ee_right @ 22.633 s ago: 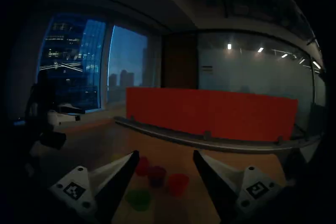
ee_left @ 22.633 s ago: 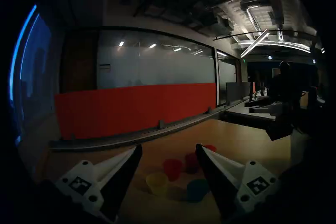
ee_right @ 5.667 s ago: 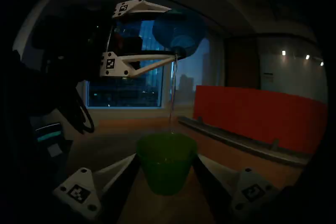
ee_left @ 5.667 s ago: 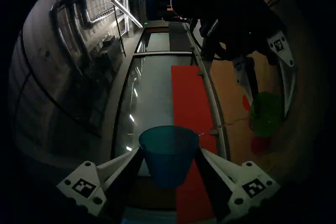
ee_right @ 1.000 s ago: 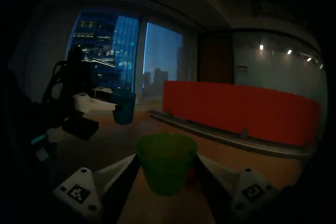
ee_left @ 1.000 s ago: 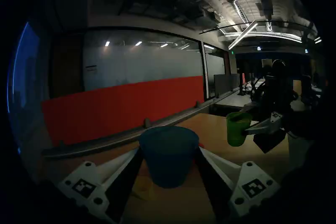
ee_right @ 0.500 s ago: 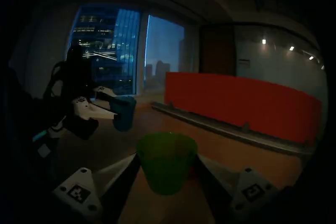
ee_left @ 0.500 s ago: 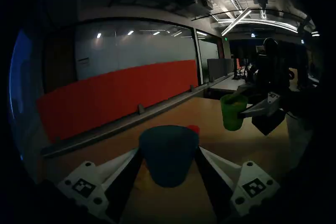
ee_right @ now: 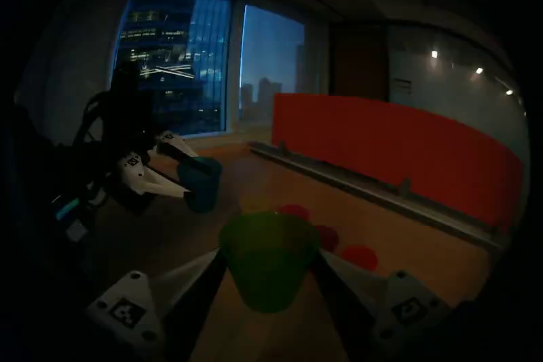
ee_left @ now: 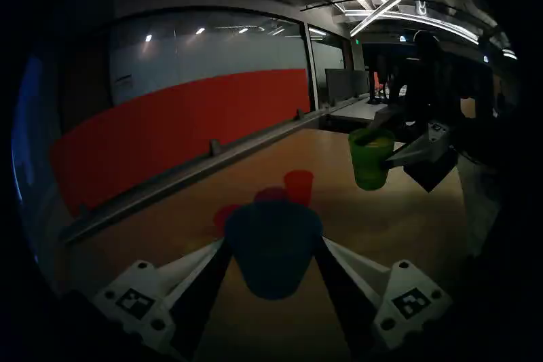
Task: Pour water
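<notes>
I have the left gripper (ee_left: 271, 243) clamped on the blue cup (ee_left: 273, 260), upright over the counter (ee_left: 400, 226). Right gripper (ee_right: 268, 255) grips the green cup (ee_right: 269, 274), upright. Red cups (ee_left: 298, 187) stand beyond.

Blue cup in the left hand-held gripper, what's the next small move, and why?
Probably lower the blue cup onto the table beside the red cups. It sits upright in the left hand-held gripper, apart from the upright green cup, so no pouring is under way.
</notes>
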Available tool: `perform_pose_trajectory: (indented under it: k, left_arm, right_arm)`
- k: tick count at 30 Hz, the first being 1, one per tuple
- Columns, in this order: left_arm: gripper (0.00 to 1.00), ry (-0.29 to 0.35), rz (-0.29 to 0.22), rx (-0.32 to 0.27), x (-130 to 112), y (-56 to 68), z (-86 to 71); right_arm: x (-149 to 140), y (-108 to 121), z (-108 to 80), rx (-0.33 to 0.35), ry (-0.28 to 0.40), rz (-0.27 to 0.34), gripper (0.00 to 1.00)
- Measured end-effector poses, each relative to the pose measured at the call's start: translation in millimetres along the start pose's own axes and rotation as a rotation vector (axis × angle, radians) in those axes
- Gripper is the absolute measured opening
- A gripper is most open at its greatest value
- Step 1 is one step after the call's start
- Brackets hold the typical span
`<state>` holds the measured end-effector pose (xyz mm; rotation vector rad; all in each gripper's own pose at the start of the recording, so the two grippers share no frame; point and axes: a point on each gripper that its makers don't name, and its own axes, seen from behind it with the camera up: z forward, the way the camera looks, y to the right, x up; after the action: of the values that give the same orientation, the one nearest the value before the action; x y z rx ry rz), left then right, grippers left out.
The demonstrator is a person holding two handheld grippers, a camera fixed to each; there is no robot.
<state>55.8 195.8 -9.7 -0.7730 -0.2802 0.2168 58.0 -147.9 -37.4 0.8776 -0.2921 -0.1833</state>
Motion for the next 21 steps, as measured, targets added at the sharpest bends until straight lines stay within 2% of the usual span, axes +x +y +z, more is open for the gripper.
perform_pose_trajectory:
  k: [13,21]
  left_arm:
    - [0.85,-0.114,0.024,-0.046,-38.5,10.7,7.2]
    - [0.85,-0.188,0.071,-0.089,-60.7,19.7,14.8]
  right_arm:
    - [-29.6,-4.5,3.6,0.037,-0.1,-0.028,1.0]
    - [-53.7,-4.3,7.9,0.055,-0.18,-0.05,1.0]
